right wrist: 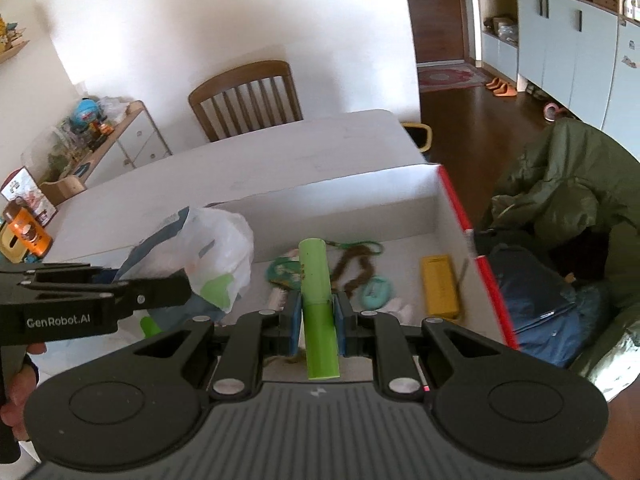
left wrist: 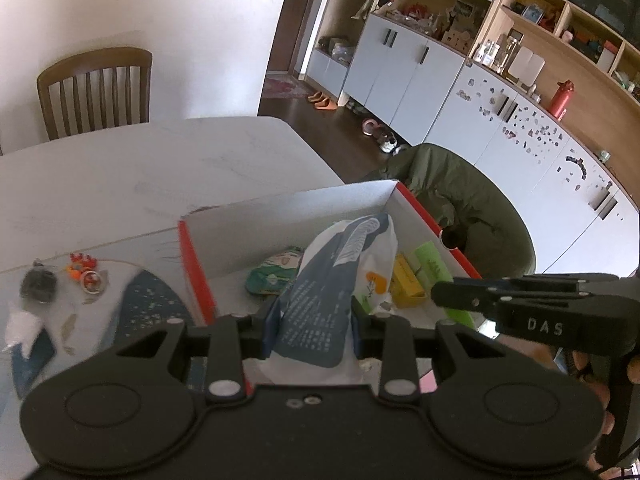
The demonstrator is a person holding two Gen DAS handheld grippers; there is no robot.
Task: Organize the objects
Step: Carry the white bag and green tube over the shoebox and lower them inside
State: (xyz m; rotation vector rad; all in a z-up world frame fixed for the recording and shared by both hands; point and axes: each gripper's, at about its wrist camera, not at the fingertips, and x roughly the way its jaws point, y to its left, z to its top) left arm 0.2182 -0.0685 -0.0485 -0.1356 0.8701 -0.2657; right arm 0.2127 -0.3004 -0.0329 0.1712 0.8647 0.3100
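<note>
A white cardboard box [left wrist: 304,204] with red edges stands on the table, seen again as the box [right wrist: 400,184] in the right wrist view. My left gripper [left wrist: 314,326] is shut on a blue-and-white plastic pack [left wrist: 320,300], held over the box's near left part. My right gripper [right wrist: 318,318] is shut on a green tube [right wrist: 316,300], held upright-tilted over the box's middle. The pack [right wrist: 208,256] hangs to the left of the tube. Inside the box lie a yellow carton [right wrist: 440,284], a green pouch [left wrist: 272,276] and a brown cord [right wrist: 356,264].
Small trinkets [left wrist: 84,272], a dark pouch [left wrist: 38,286] and a patterned mat [left wrist: 148,312] lie on the table left of the box. A wooden chair [right wrist: 248,96] stands behind the table. A green jacket [right wrist: 568,184] drapes a seat right of the box.
</note>
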